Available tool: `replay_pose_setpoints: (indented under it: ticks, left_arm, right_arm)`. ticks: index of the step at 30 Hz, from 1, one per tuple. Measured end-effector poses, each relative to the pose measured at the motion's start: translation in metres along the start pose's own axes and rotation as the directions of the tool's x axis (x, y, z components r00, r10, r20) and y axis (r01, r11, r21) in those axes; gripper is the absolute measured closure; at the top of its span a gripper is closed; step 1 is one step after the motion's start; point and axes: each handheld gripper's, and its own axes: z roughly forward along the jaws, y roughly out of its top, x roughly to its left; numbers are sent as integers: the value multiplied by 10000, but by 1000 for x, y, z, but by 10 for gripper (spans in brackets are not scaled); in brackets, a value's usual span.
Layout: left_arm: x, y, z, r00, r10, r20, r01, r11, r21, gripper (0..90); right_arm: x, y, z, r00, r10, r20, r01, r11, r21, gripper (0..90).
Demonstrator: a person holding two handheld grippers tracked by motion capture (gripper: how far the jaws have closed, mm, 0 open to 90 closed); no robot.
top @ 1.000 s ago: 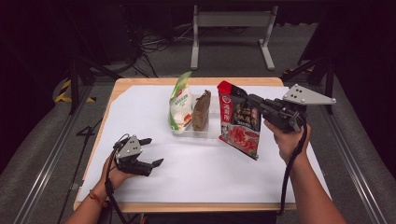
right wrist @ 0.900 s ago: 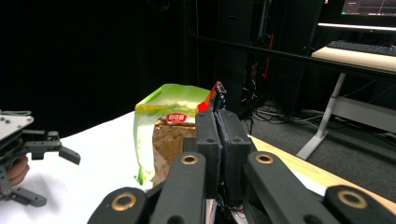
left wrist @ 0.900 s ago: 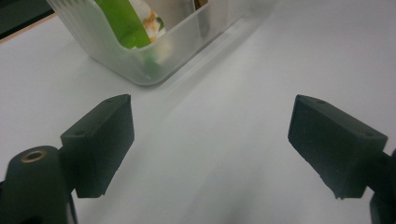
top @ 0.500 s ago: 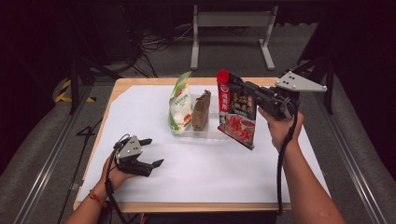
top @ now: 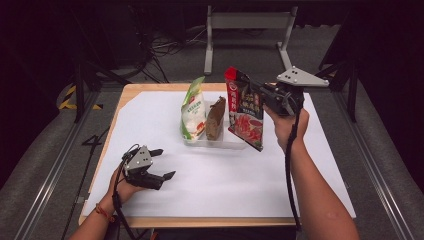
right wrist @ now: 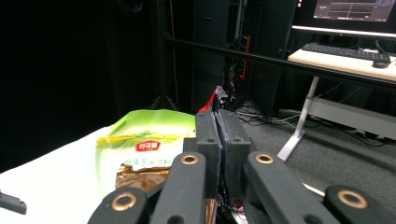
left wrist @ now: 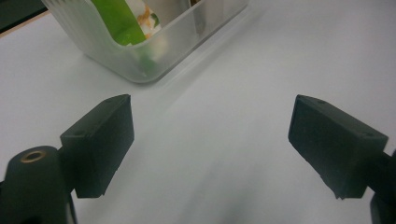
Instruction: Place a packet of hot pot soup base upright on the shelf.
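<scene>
Red pouch in right gripper — apparently above clear bin

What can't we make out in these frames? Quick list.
- Red pouch: high view, print too small to read; right gripper view, the right gripper fingers cover all but a red sliver.
- Brown pouch: high view, label too small; its base sits behind the clear bin wall.
- Green pouch: left gripper view, cut off by the top edge.
- Bin: left gripper view, far end cut off.
- Left gripper: open, nothing between fingers.
</scene>
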Motion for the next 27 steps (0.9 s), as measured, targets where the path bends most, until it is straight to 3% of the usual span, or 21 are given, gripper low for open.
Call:
replay_pose_setpoints:
  ticks: [4, 10, 14, 19, 27]
  left_arm:
    - [-1, 0, 1, 9999, 89, 82, -89, 9999, 82, 149]
    - [-1, -1, 2, 9998, 148, 134, -150, 9998, 123, 149]
    - [-1, -1, 1, 9998, 140, 157, -142, 9998, 107, 150]
    - [0, -1, 1, 9997, 164, 179, -166, 9998, 137, 149]
    - [0, -1, 1, 9996, 188, 195, -190, 9998, 104, 149]
  right_arm:
    - [1, -4, 15, 9992, 344, 210, -344, 9994, -13, 885]
    - [4, -11, 35, 9967, 358, 723, -349, 9993, -144, 885]
    - [4, -15, 44, 9953, 505, 829, -477, 9982, -359, 885]
    - [4, -21, 54, 9953, 612, 756, -553, 9954, -787, 885]
    - [10, -36, 63, 9973, 392, 628, -330, 9948, -967, 884]
